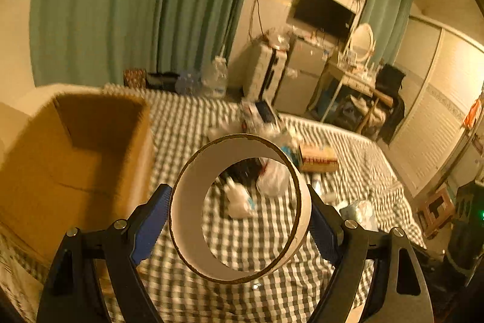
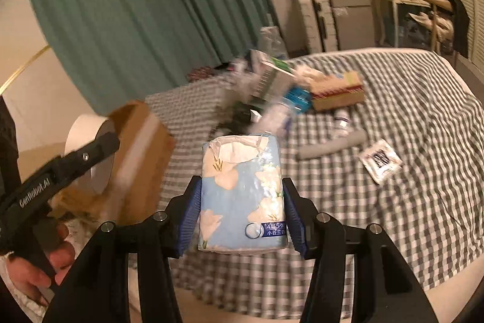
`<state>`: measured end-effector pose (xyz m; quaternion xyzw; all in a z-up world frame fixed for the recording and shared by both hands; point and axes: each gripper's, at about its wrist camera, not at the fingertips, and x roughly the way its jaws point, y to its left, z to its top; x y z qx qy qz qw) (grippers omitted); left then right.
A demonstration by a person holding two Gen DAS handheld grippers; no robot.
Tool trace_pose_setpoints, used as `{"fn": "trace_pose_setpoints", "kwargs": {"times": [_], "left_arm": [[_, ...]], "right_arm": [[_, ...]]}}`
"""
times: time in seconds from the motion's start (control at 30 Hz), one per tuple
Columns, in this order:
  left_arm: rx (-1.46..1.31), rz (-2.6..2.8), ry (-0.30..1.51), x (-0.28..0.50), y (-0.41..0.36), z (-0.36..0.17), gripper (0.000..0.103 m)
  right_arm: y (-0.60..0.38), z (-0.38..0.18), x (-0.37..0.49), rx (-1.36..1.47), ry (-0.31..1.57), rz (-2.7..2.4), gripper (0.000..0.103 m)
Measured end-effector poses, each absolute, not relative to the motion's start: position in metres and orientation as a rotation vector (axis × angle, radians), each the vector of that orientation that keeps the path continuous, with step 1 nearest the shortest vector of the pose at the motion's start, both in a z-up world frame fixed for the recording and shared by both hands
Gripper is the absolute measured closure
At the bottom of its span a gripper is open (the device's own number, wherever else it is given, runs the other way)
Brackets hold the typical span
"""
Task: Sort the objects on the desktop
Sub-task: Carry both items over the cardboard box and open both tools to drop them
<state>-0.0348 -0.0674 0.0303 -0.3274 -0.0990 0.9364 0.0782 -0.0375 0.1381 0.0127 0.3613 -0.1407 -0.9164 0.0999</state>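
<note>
Both grippers loaded, box waiting alongside

The left gripper (image 1: 239, 220) clamps a wide tape roll (image 1: 239, 208) across its rim; the right gripper (image 2: 242, 217) squeezes a floral tissue pack (image 2: 242, 196) by its sides, both carried clear of the checked bedspread (image 2: 393, 202), likely toward the open cardboard box (image 1: 75, 159); unsorted clutter (image 2: 287, 93) lies beyond.

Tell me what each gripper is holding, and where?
Left gripper: white cardboard ring, squeezed by its outer sides. Right gripper: blue flowered tissue pack, by its two long sides.

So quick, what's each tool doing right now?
Left tool: closed on the tape roll.
Right tool: closed on the tissue pack.
</note>
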Motion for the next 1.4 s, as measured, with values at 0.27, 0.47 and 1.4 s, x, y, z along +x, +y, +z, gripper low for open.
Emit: {"fn": "trace_pose_setpoints", "kwargs": {"times": [0.27, 0.47, 1.4], "left_arm": [[-0.915, 2.931, -0.247, -0.029, -0.146, 0.067, 0.017], [-1.000, 3.028, -0.213, -0.035, -0.210, 0.052, 0.017], [-1.216, 3.033, -0.227, -0.039, -0.248, -0.005, 0.000]], "right_arm": [[0.043, 0.063, -0.048, 0.959, -0.216, -2.593, 0.052], [-0.024, 0.068, -0.073, 0.948, -0.191, -2.467, 0.052], [-0.012, 0.062, -0.103, 0.919, -0.316, -2.582, 0.012]]}}
